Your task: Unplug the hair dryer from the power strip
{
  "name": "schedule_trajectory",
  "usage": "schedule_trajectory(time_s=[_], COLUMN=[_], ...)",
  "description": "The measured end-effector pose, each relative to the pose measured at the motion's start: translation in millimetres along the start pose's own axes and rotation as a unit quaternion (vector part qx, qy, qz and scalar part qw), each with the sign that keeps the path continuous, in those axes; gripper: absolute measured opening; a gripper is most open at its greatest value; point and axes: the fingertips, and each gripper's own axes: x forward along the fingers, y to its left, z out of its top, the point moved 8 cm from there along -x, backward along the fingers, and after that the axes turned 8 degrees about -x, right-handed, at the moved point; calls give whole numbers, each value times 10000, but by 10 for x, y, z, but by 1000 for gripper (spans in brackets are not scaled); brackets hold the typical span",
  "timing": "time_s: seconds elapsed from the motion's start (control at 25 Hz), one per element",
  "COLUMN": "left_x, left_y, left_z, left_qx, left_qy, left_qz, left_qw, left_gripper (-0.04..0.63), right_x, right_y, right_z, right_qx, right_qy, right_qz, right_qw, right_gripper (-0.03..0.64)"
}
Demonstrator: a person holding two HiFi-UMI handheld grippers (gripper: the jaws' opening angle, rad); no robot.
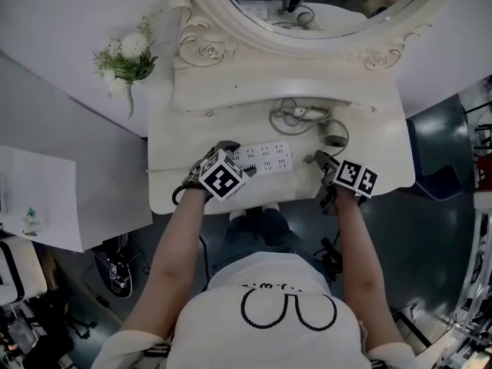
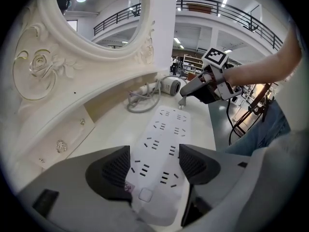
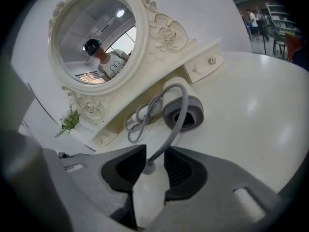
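Observation:
The white power strip (image 1: 269, 158) lies on the vanity top (image 1: 384, 160), and all the sockets I can see on it (image 2: 166, 129) are empty. My left gripper (image 1: 233, 152) is shut across its near end (image 2: 154, 166), one pad on each long side. The white plug (image 3: 148, 192) sits between the pads of my right gripper (image 3: 154, 166), which is shut on it. Its grey cord (image 3: 174, 124) runs up to the hair dryer (image 3: 183, 110). In the left gripper view the right gripper (image 2: 193, 90) holds the plug (image 2: 183, 102) clear of the strip's far end. The dryer (image 1: 335, 138) lies behind the strip.
An ornate oval mirror (image 1: 307, 21) rises behind the vanity, with a low shelf and drawer knobs (image 2: 60, 145) under it. A spray of white flowers (image 1: 123, 56) stands at the left. The coiled cord (image 1: 290, 118) lies beside the dryer. The vanity's front edge (image 1: 254, 202) is just below both grippers.

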Motion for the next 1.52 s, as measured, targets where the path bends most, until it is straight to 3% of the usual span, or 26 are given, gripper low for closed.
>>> schedule_trajectory(time_s=[0.16, 0.32, 0.4, 0.52, 0.6, 0.68, 0.76, 0.88, 1.08, 1.32, 1.52], left_x=[-6, -8, -12, -20, -33, -85, -179, -355, -743, -1217, -1623], left_y=[-7, 10, 5, -3, -6, -14, -28, -33, -45, -128, -231], left_z=[-8, -11, -12, -27, -29, -8, 39, 112, 180, 317, 521], left_qx=[-18, 3, 4, 17, 71, 106, 12, -70, -471, -674, -729], left_qy=[-11, -57, -92, -122, -117, -246, -554, -1019, -1874, -3128, -4017], left_qz=[0, -9, -2, 26, 32, 31, -30, -32, 75, 328, 728], left_qw=[10000, 10000, 10000, 9999, 9999, 9996, 9985, 9948, 9811, 9468, 9100], left_gripper=[313, 313, 313, 311, 311, 311, 313, 311, 311, 311, 310], right_x=[-49, -315, -474, -661, -777, -921, -1080, -1268, -1504, -1622, -1798], right_y=[-4, 16, 38, 182, 326, 465, 588, 793, 1078, 1316, 1482], right_z=[-21, 12, 24, 4, 7, 18, 35, 40, 31, 156, 183], right_qx=[-63, -361, -661, -1078, -1487, -1763, -1780, -1771, -2480, -2774, -3028], right_qy=[17, -542, -876, -1040, -983, -1156, -1586, -1982, -2096, -2455, -2658], right_qz=[-142, -540, -800, -818, -898, -1142, -1269, -1133, -1795, -1424, -1401], right_qw=[9999, 9964, 9907, 9853, 9799, 9708, 9628, 9574, 9286, 9179, 9044], right_gripper=[290, 472, 494, 492, 469, 259, 2, 1, 2, 2, 2])
